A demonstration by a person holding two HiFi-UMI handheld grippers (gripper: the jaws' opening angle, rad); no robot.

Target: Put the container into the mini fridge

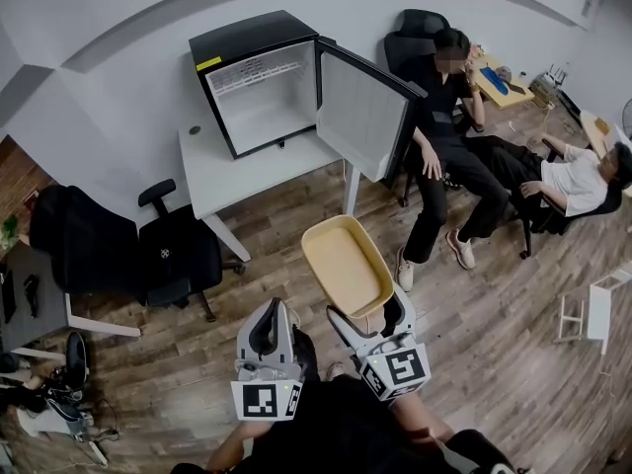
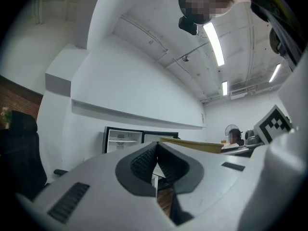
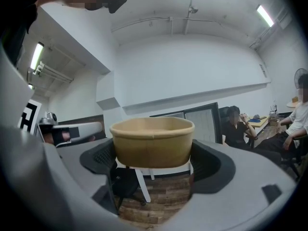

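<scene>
A tan paper container (image 1: pixel 346 263) hangs in the air over the wooden floor, and my right gripper (image 1: pixel 373 324) is shut on it. In the right gripper view the container (image 3: pixel 152 141) sits upright between the two dark pads, empty inside as far as I see. My left gripper (image 1: pixel 269 326) is beside it on the left, shut with nothing between its pads (image 2: pixel 157 163). The black mini fridge (image 1: pixel 259 79) stands on a white desk (image 1: pixel 222 171) ahead, its door (image 1: pixel 360 112) swung open to the right, its white inside showing.
Two people sit on chairs at the right, one (image 1: pixel 449 146) close beside the fridge door, another (image 1: pixel 583 181) farther right. A black office chair (image 1: pixel 178 250) stands left of the desk. A second desk (image 1: pixel 30 314) is at the far left, a white stool (image 1: pixel 591 309) at the right.
</scene>
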